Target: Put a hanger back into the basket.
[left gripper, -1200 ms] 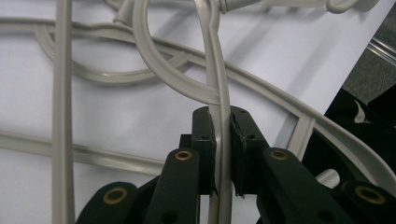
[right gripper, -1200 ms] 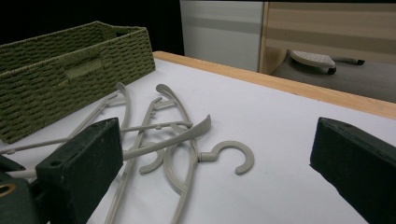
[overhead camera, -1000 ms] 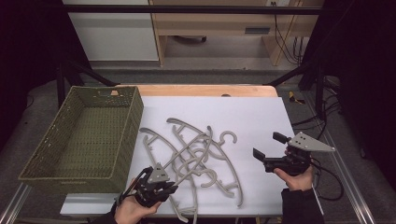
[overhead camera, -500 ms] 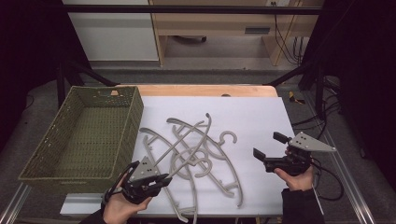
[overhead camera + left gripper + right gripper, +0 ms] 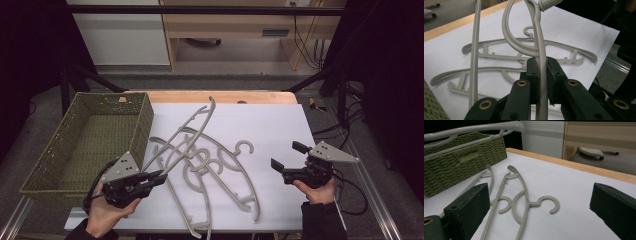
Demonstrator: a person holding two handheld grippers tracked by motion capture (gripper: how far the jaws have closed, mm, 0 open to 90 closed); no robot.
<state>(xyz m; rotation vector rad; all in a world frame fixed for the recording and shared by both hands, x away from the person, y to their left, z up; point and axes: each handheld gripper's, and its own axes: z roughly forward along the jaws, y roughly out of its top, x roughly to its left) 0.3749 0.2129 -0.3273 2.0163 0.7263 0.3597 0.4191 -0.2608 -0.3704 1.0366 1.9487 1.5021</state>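
Note:
My left gripper (image 5: 157, 178) is shut on one arm of a grey plastic hanger (image 5: 187, 127), which slants up off the table towards the back. In the left gripper view the pads (image 5: 533, 75) pinch the hanger's bar (image 5: 539, 42) just below its hook. Several more grey hangers (image 5: 220, 172) lie tangled on the white table top (image 5: 270, 120) under and to the right of it. At the right side, my right gripper (image 5: 289, 156) hovers open with nothing between its jaws. Its own view looks over the lying hangers (image 5: 524, 200) from between its jaws (image 5: 539, 195).
A green woven basket (image 5: 145, 120) stands at the table's left, also seen in the right gripper view (image 5: 461, 157). A wooden strip (image 5: 225, 96) runs along the table's far edge. Cables trail off the right side. Bare white surface lies between the pile and the right gripper.
My left gripper has risen and shifted left with the hanger, whose far end has swung up off the pile. The right gripper has stayed put.

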